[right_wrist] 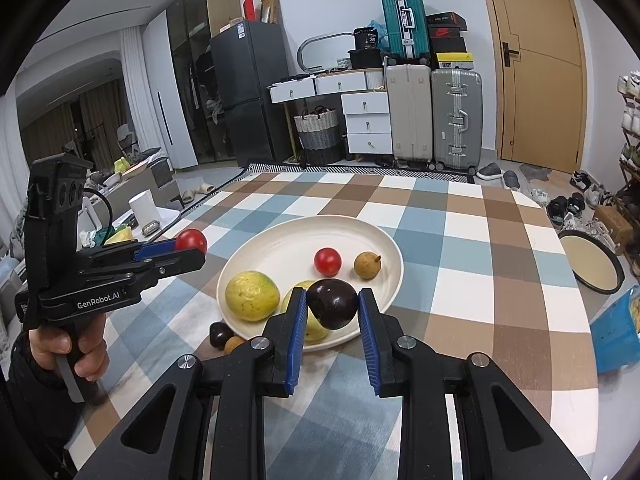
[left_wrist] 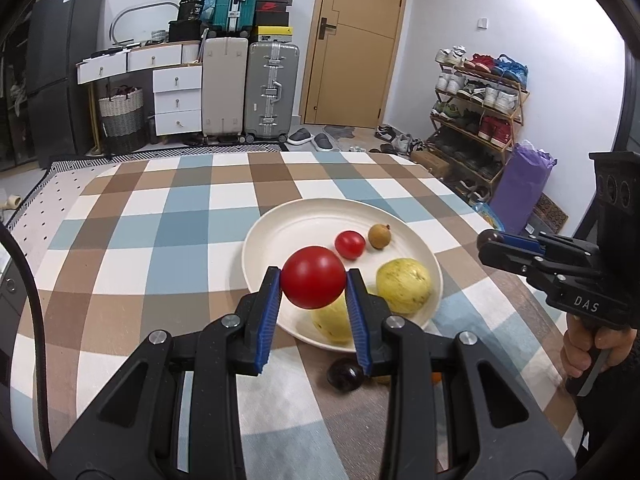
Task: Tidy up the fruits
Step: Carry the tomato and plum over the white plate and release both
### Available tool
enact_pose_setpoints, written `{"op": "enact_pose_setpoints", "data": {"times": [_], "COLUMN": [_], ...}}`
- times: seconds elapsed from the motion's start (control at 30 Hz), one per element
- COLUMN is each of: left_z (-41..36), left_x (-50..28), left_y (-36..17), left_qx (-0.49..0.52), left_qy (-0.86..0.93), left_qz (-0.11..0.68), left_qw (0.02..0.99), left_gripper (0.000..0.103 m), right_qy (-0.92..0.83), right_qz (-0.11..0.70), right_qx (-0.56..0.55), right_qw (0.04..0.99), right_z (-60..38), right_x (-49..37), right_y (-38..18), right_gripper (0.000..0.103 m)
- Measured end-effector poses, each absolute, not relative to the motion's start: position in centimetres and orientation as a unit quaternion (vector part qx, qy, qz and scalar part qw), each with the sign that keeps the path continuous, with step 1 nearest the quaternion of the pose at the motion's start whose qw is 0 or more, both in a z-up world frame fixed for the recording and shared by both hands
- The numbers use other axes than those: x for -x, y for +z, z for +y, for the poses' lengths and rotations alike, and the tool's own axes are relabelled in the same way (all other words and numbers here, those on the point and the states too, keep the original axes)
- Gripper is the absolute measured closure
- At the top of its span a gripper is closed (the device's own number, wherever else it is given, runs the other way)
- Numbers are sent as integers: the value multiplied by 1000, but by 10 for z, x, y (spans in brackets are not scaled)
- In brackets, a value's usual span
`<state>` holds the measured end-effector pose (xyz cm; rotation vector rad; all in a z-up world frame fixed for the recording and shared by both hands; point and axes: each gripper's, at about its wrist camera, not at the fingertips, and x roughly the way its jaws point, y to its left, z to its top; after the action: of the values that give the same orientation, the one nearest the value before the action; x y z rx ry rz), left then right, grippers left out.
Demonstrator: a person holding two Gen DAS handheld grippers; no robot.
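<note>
On the checked tabletop (left_wrist: 160, 248), left wrist view:
Left tool (left_wrist: 313, 280): closed on a large red tomato (left_wrist: 313, 277), held between the blue pads above the near edge of the plate.
Plate (left_wrist: 280, 236): cream, round, holding a small red tomato (left_wrist: 349, 245), a brown longan (left_wrist: 379, 236) just beside it, and two yellow-green fruits, one (left_wrist: 404, 286) at the right, the other (left_wrist: 332, 320) partly hidden behind the left tool.
Off the plate: a dark plum (left_wrist: 345, 374) lies on the tabletop near the plate's front rim.
Right tool (left_wrist: 490, 246): seen side-on at the right; whether it holds anything cannot be told from here.

Right wrist view:
Right tool (right_wrist: 333, 305): gripping a dark purple fruit (right_wrist: 333, 303), raised over the plate's near edge.
Plate (right_wrist: 280, 248): same contents, small red tomato (right_wrist: 327, 261), longan (right_wrist: 367, 265), one yellow-green fruit (right_wrist: 252, 295) at the left, the second (right_wrist: 314, 330) mostly behind the held fruit.
Off the plate: dark plum (right_wrist: 221, 335) and a small brown fruit (right_wrist: 234, 345) touching, just beside the rim.
Left tool (right_wrist: 192, 246): at the left, holding the large red tomato (right_wrist: 192, 241) beyond the plate's left side.
</note>
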<state>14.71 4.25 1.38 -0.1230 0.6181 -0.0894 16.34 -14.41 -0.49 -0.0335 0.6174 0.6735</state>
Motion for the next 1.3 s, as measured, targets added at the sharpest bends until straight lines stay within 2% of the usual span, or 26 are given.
{"op": "enact_pose_setpoints", "data": {"times": [0.8, 1.3], "left_z": [56, 57], "left_x": [-218, -227], "left_y": [-12, -30], "left_qx": [59, 44], "left_qy": [-35, -21], "left_qz": [334, 357], "left_qw": [940, 933], "left_gripper": [74, 74], "right_qy": [319, 315], "right_qz": [327, 339], "right_qx": [5, 19], "right_qw": [890, 886], "right_z": [-130, -126], "right_x": [-219, -229], "right_y": [-22, -37], "right_gripper": [76, 76]}}
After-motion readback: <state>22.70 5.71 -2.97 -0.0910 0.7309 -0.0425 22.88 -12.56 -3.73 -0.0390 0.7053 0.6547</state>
